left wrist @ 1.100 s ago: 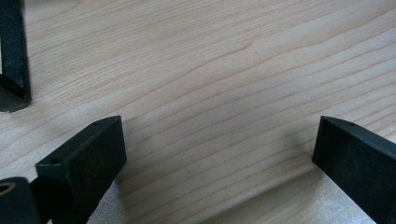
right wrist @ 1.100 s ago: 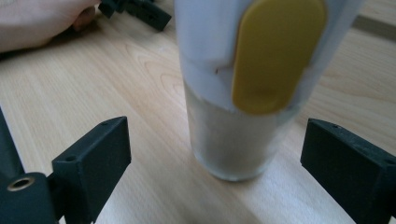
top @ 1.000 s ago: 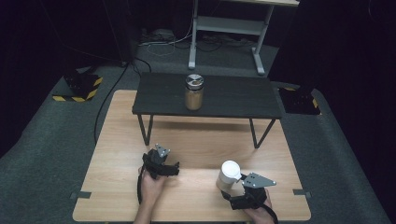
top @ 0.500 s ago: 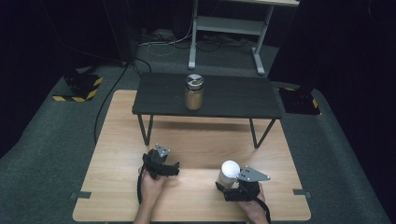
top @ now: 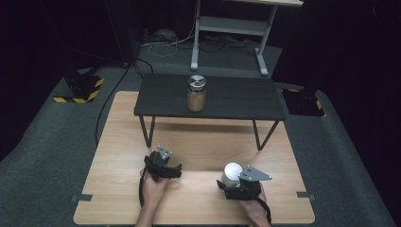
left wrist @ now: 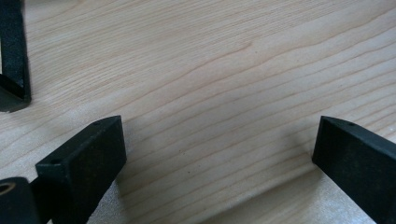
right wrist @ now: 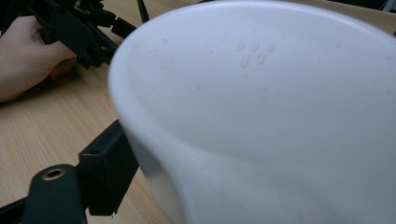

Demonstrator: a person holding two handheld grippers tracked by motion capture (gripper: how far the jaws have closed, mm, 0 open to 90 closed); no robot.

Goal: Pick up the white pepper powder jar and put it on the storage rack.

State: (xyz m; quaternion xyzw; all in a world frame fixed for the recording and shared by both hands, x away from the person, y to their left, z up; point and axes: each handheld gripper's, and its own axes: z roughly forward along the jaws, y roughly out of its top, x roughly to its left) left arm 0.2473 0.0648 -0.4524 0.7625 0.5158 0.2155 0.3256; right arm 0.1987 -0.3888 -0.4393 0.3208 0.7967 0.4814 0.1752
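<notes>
White cup [top: 232, 171] lower right of high view, on wooden surface [top: 198, 142], between jaws of right gripper [top: 235, 183]; grip contact not discernible. Four small embossed marks on cup base, unreadable. Left gripper [left wrist: 219, 154] lower left, jaws wide, empty. Metal-lidded jar [top: 196, 93] on black bench [top: 236, 99], upper centre, unlabelled.

A metal-lidded jar [top: 196, 93] stands on the black shelf [top: 236, 98] above the wooden table [top: 118, 156].

Bare wooden table [top: 198, 142] between tools, black shelf [top: 236, 101] (jar [top: 196, 93] atop) ahead
</notes>
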